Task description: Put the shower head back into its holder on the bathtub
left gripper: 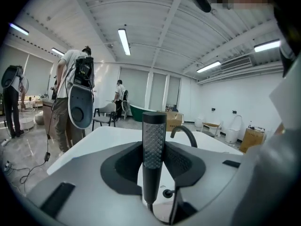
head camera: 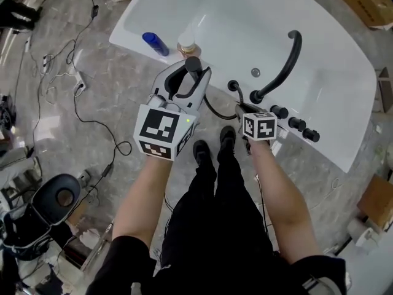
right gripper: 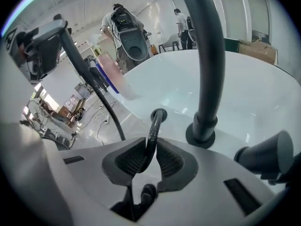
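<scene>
Head view: my L gripper (head camera: 191, 71) sits at the tub's (head camera: 353, 97) near edge, clamped on the shower head (head camera: 193, 65). My R gripper (head camera: 244, 110) is beside the tap (head camera: 288, 63).

L gripper view: shower head stands upright, pads tight on both sides.

R gripper view: jaws pinch the hose (right gripper: 151, 135) just above its hole (right gripper: 158, 114) in the rim.

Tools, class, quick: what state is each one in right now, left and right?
Left tool: closed on the shower head.
Right tool: closed on the hose.
</scene>
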`<state>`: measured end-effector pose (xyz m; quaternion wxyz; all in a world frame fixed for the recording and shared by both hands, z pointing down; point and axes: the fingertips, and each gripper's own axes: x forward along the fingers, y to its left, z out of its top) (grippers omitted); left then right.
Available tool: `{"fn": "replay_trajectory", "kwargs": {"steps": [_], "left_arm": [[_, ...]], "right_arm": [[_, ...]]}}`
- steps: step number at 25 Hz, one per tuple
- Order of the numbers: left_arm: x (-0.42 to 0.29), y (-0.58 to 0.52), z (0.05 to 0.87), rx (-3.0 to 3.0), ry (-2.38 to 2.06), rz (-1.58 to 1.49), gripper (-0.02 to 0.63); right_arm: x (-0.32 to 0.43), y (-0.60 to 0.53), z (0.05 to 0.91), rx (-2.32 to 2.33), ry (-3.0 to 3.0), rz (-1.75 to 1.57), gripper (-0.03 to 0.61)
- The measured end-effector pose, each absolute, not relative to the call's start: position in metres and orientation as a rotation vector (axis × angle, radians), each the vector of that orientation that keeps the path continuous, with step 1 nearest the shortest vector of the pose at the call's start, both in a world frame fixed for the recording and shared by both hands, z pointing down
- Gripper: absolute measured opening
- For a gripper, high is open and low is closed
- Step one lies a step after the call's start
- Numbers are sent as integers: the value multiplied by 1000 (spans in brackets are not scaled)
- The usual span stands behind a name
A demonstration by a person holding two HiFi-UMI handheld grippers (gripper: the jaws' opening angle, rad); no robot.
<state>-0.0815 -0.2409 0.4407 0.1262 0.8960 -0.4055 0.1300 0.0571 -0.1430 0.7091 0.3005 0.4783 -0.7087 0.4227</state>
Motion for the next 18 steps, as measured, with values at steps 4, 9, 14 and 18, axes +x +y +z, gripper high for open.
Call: {"fn": "replay_trajectory", "kwargs": {"steps": [4,9,14,18], "left_arm": [[-90,-234,378,2623,-1204,326,147],[-106,-203,338,2595,-1227,293,147],[-122,-178,320,2591,-1232,323,147],[-123,-163,313,2607,-1222,341,147]], "right_arm": [[47,-153,653,1296,-1913,1111,106],[41,-122,581,1276,-2051,1112,104],[42,-85,512,1196,-2181,1039,106],[68,-77,459,1318,-2254,1049,61]]}}
